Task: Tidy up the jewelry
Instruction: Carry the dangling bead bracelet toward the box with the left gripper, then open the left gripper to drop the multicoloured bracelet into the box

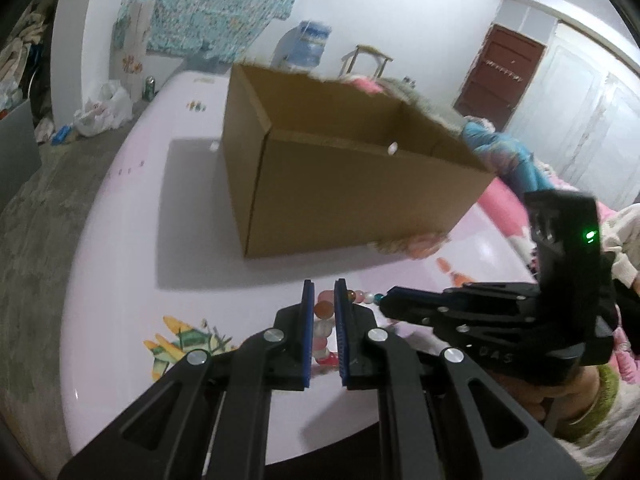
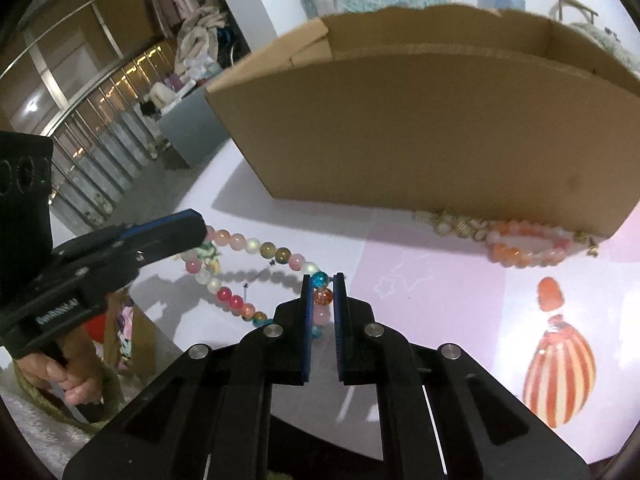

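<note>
At lower left of the right wrist view, the left gripper [image 2: 200, 226] pinches the bead necklace [image 2: 256, 248], apparently. At centre the right gripper [image 2: 323, 284] clamps its beads. A bracelet [image 2: 524, 246] (orange-pink) touches the cardboard box [image 2: 420, 128] on the pink surface [image 2: 440, 312].

White walls [image 1: 360, 8], dark red door [image 1: 500, 80] (closed), grey floor [image 1: 48, 184], patterned teal curtain [image 1: 212, 4], wooden stool [image 1: 366, 58], water jug [image 1: 308, 46].

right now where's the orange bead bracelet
In the right wrist view the orange bead bracelet lies on the table, upper right of the right gripper, against the bottom edge of the cardboard box.
</note>
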Available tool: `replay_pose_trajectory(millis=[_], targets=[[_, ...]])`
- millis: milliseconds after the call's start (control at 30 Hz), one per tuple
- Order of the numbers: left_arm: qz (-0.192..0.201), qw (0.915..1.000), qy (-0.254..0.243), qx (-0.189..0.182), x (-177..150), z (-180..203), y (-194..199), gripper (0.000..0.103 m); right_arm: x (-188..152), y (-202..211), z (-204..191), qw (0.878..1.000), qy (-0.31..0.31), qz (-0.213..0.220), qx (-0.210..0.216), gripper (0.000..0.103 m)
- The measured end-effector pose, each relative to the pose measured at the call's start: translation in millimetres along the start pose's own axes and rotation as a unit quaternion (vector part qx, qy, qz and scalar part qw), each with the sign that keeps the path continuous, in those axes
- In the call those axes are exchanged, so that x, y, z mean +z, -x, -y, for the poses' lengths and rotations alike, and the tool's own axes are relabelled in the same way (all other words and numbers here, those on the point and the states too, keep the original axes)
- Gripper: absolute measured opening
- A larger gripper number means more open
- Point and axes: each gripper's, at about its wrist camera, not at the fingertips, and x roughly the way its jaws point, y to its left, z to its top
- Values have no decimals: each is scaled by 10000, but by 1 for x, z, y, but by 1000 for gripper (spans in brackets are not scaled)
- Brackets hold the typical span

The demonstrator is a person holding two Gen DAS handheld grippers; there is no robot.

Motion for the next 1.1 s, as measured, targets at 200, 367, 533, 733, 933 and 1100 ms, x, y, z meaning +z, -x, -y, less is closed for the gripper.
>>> replay_pose_trajectory(millis=[200,367,533,733,933,1100], targets=[[435,9982,-263,-304,31,20,35,10,9,34,-7,9989,84,447,68,7],[948,9924,-624,-468,71,35,63,10,46,74,-12,9935,263,1080,227,7],[1211,9881,-861,-387,119,37,59,10,101,71,-6,9900,434,1320,239,7],[468,9970,-589,170,161,-4,-13,10,149,6,20,9989,78,406,204,7],[-177,9969,-557,531,170,-30,-69,10,166,-44,36,9989,-237,-352,183,8],[-390,9938,-657,812,172,-38,-89,10,167,-54,50,9940,-684,-709,479,11]])
